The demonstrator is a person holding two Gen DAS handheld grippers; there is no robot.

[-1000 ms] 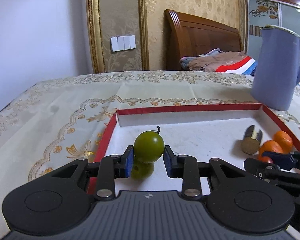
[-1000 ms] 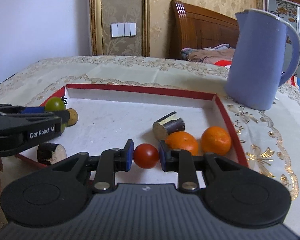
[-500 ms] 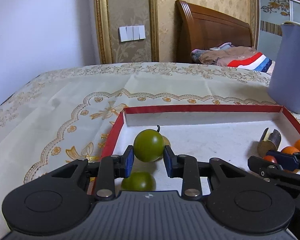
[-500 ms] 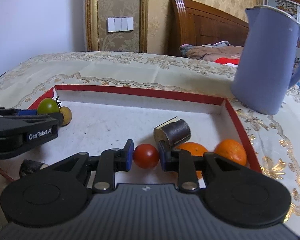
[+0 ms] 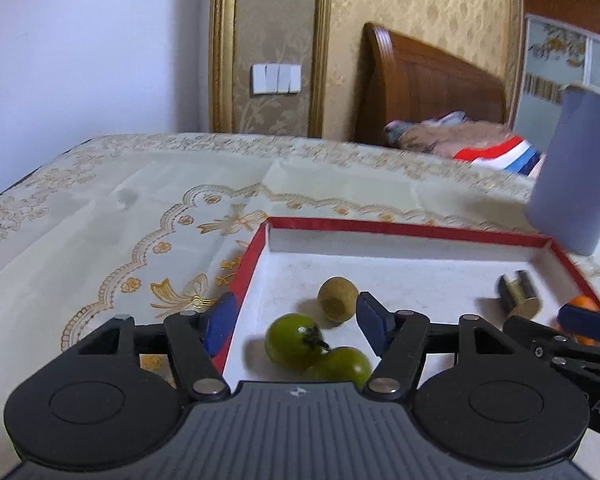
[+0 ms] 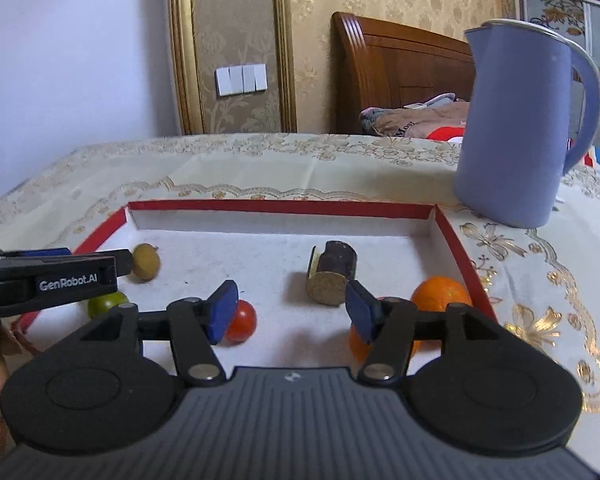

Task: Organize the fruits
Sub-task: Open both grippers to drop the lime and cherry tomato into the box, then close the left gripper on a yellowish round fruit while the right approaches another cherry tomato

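A red-rimmed white tray (image 5: 256, 256) (image 6: 284, 206) lies on the table. In the left wrist view two green tomatoes (image 5: 294, 340) (image 5: 344, 366) lie touching at the tray's left front, a yellow-brown fruit (image 5: 337, 299) just behind them. My left gripper (image 5: 294, 320) is open and empty above them. In the right wrist view a red tomato (image 6: 242, 320) lies by the left finger of my open, empty right gripper (image 6: 292, 310). Two oranges (image 6: 440, 294) (image 6: 358, 344) lie at the tray's right, one partly hidden by the right finger.
A dark cut cylinder piece (image 6: 332, 272) (image 5: 518, 296) lies in the tray's middle right. A tall blue jug (image 6: 516, 128) (image 5: 576, 168) stands on the patterned tablecloth beyond the tray's far right corner. A wooden bed headboard (image 6: 400, 80) is behind the table.
Both grippers have opened. The left one let go of the green tomato, which now lies beside the other green one. The right one let go of the red tomato, now on the tray floor.
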